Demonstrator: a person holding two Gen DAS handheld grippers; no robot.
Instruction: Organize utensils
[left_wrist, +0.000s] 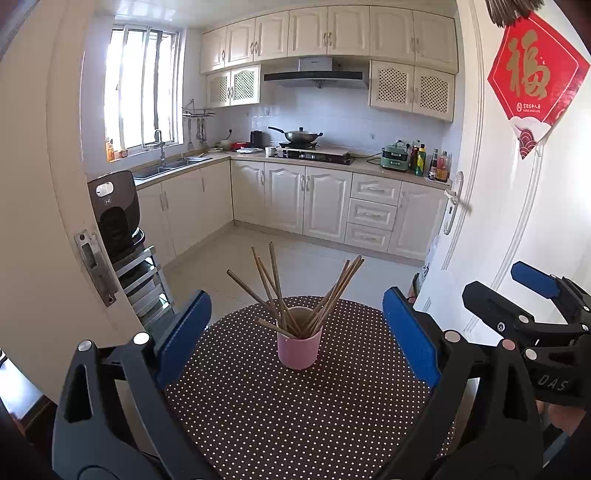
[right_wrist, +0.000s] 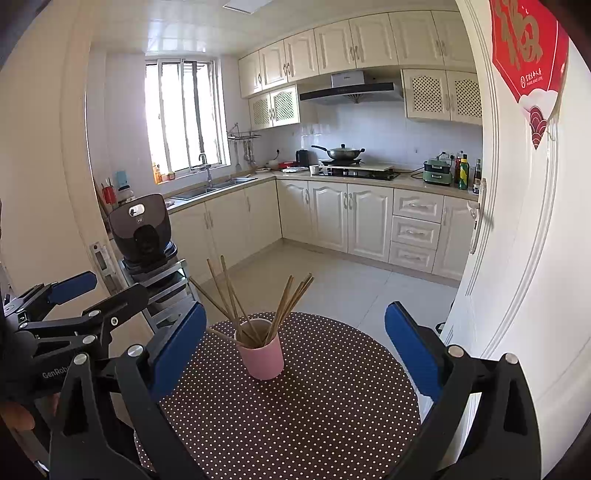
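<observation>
A round table (right_wrist: 332, 424) covered in dark brown cloth with white polka dots fills the near ground. A pink cylindrical cup (right_wrist: 263, 360) stands upright on its far left part, holding a fanned bundle of thin wooden chopsticks (right_wrist: 255, 302). The right gripper (right_wrist: 295, 350), blue-padded fingers spread wide, hovers near the cup without touching it. The left gripper (right_wrist: 79, 291) shows at the left edge.

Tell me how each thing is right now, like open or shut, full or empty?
left gripper: open, holding nothing.
right gripper: open, holding nothing.
pink cup: upright on the table, holding chopsticks.
chopsticks: standing in the cup, fanned out.
polka-dot table: only the cup on it.
white door: swung open.
wok: lid on.
</observation>
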